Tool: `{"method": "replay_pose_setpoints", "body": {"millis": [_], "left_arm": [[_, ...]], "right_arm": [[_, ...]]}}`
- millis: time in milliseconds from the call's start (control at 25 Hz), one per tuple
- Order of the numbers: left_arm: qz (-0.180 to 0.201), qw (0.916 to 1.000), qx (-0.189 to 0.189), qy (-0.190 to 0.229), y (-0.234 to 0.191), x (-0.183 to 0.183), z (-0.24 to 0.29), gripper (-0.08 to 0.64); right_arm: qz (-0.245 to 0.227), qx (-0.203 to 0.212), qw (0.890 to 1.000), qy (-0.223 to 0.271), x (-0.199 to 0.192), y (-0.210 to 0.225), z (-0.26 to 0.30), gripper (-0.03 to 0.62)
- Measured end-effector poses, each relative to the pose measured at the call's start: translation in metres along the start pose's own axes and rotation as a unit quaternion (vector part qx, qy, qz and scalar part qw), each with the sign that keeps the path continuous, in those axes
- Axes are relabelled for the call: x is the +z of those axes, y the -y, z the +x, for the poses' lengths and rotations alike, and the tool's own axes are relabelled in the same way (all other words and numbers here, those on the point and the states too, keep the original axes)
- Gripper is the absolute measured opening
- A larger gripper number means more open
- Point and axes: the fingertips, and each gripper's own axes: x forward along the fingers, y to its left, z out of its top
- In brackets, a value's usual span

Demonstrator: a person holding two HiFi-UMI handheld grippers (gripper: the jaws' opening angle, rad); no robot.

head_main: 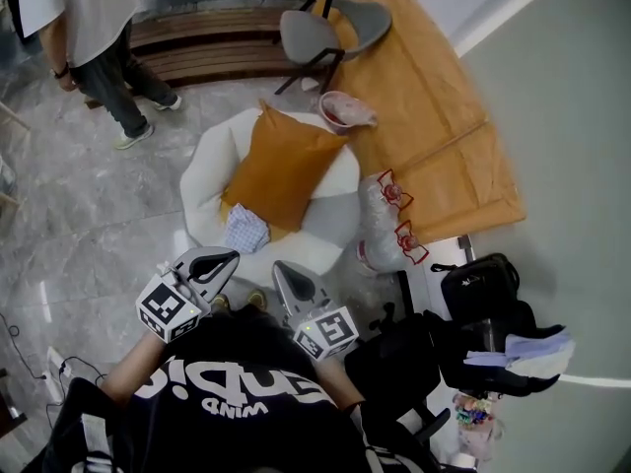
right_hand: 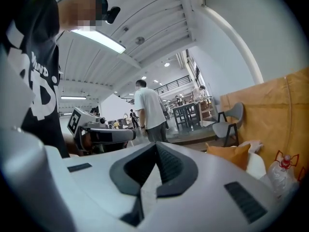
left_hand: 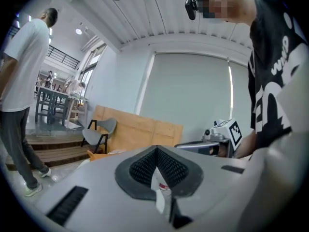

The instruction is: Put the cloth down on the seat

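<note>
The cloth (head_main: 245, 231), a small blue-and-white checked piece, lay crumpled on the near part of the round white seat (head_main: 210, 156), touching the near edge of the big orange cushion (head_main: 284, 164) that leaned across the seat's middle. Neither gripper was on it. The left gripper (head_main: 231, 256) was held just near of the seat, jaws pressed together with nothing between them, its tip close to the cloth but apart from it. The right gripper (head_main: 282, 272) was beside it to the right, also closed to a point and empty, and its own view showed the pads meeting with only the room beyond. The two were level with each other and pointed towards the far side of the room. To the right of the seat stood a wrapped pack of water bottles (head_main: 383, 223), with a black bag (head_main: 480, 286) further right on the floor. Tan cardboard panels (head_main: 434, 116) rested along the far right wall, a grey chair (head_main: 325, 30) stood in front of them, and another person (head_main: 94, 28) stood at the far left.
</note>
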Motion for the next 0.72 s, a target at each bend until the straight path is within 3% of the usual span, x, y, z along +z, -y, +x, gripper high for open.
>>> {"method": "replay_pose_setpoints", "body": {"millis": [720], "left_arm": [[0.017, 0.9998, 0.004, 0.010, -0.007, 0.015, 0.001, 0.006]], "right_arm": [[0.001, 0.006, 1.000, 0.013, 0.010, 0.003, 0.007, 0.020]]}}
